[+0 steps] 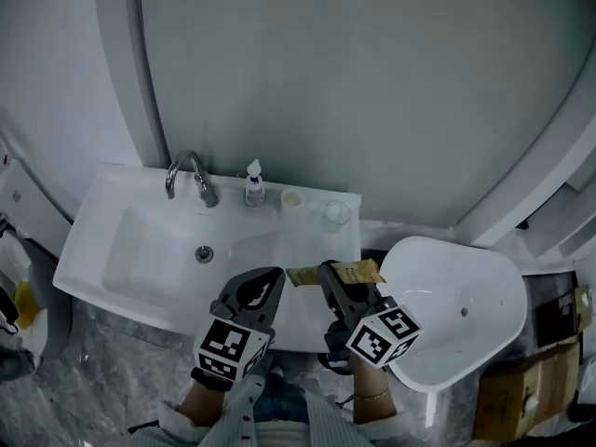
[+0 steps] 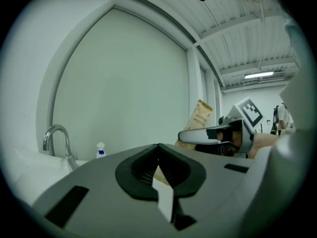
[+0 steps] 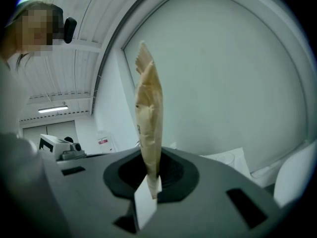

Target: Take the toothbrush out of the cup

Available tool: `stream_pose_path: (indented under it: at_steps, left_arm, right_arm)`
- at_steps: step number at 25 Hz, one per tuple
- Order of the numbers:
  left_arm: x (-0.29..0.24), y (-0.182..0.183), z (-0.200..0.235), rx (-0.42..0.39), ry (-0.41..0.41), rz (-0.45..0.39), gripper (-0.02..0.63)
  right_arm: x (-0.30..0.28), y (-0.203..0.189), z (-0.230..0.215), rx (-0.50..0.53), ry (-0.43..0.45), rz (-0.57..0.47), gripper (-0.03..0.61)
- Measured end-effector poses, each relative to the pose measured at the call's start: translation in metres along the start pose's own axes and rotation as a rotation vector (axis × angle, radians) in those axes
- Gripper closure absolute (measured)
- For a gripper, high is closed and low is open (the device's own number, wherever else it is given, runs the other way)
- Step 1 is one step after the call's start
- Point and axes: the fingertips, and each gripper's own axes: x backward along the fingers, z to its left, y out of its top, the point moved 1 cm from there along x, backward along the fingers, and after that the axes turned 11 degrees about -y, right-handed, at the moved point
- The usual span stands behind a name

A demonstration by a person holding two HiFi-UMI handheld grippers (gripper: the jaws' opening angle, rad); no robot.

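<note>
1. While the toothbrush packet (image 1: 349, 273) is held above the front edge of the washbasin (image 1: 140, 250), it is pinched in the narrow jaws of the right gripper (image 1: 331, 282), and it is seen standing up between them in the right gripper view.
2. The left gripper (image 1: 276, 285) is closed almost fully, and a tan sliver between its pads is judged to be the packet's other end.
3. The clear cup (image 1: 336, 214) is seen at the washbasin's back right corner, well apart, with nothing visible in it.
4. The removal is judged done. Next, the packet is likely to be opened or set down, so both grips must be kept firm.
</note>
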Motion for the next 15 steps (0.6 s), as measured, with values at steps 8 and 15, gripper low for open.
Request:
stream_pose_path:
  at_steps: [8, 15]
  left_arm:
    - [0.02, -0.002, -0.02, 0.01, -0.01, -0.009, 0.597]
    - [0.019, 0.004, -0.022, -0.005, -0.04, -0.002, 0.597]
  right_arm:
    - [0.022, -0.006, 0.038, 0.023, 0.084, 0.013, 0.536]
    - [0.025, -0.004, 0.045, 0.009, 0.105, 0.014, 0.537]
